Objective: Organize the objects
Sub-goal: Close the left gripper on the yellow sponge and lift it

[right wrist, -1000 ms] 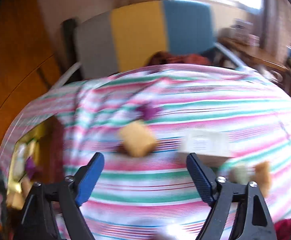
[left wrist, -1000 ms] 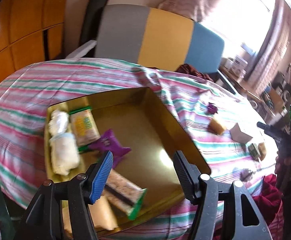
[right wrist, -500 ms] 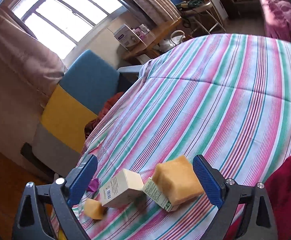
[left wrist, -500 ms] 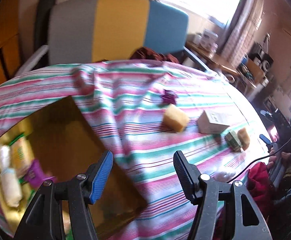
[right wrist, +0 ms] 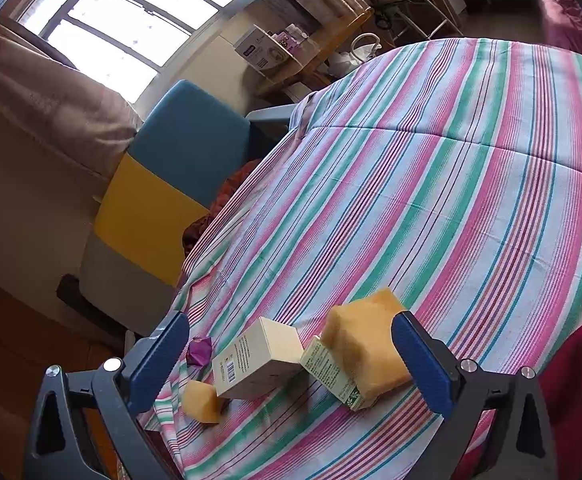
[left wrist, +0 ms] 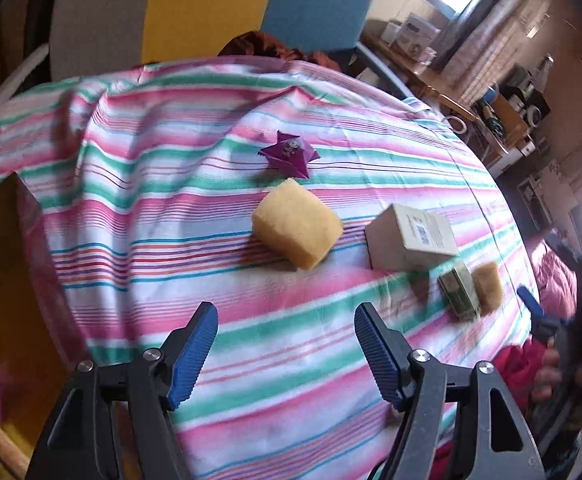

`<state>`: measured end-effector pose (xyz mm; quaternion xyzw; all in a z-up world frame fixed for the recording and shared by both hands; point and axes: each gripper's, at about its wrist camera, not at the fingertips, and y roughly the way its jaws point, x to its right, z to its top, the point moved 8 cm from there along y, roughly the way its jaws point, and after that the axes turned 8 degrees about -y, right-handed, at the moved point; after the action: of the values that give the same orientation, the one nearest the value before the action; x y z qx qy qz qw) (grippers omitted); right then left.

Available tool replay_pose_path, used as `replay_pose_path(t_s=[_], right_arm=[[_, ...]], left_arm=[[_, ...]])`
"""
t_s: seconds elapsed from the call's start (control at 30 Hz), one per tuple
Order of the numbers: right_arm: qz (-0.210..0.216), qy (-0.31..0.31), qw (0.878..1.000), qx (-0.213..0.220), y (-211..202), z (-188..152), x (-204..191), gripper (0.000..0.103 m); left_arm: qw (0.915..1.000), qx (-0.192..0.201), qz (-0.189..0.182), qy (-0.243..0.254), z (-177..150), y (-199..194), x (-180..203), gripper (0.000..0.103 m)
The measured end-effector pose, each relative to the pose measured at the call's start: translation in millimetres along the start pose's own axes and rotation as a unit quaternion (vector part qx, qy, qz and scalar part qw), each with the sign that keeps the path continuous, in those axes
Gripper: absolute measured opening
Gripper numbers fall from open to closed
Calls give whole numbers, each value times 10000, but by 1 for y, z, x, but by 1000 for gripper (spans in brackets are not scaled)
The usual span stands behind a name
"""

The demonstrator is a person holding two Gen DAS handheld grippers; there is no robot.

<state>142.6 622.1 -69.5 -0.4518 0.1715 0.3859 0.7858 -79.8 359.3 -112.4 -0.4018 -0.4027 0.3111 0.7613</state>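
Evidently hunting the next item, both tools hang wide open and empty: left tool (left wrist: 285,344) faces the yellow sponge block (left wrist: 297,224), right tool (right wrist: 291,360) frames the cream cardboard box (right wrist: 257,364).

matt porous sponge (left wrist: 297,224), smooth cardboard box (left wrist: 411,238), striped woven cloth (left wrist: 171,200).

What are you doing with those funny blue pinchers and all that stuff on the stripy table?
A person is tidying up with two grabbers. The left hand-held gripper hangs open over the striped tablecloth, facing a yellow sponge block, a purple crinkly wrapper and a cream cardboard box. The right hand-held gripper is open too, close to another yellow sponge and a small green-printed box. Nothing is picked up at this moment.
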Motion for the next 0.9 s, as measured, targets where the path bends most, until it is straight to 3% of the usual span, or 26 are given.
replay_pose_path(t_s=[0.23,0.5,0.6,0.7,0.77,0.9], right_arm=[[115,-77,9998,-123,5,-3,-5,102],[201,-139,9996,-164,7,-5,-10,102],[250,-150,9995,-147,7,-4,-11,102],[293,-180,9993,-175,8,-4,-13,102],[311,-190,9992,-177,8,-4,-13,102],[492,-252,9982,-221,8,-5,-20,102]], left_arm=[[9972,-173,-102,-715,25,30,5,81],[9865,-246,64,-1617,55,75,6,84],[9892,-211,358,-1408,62,90,10,84],[9939,-172,693,-845,62,98,19,84],[9952,-81,830,-510,58,97,21,73],[9986,8,436,-294,47,85,15,64]])
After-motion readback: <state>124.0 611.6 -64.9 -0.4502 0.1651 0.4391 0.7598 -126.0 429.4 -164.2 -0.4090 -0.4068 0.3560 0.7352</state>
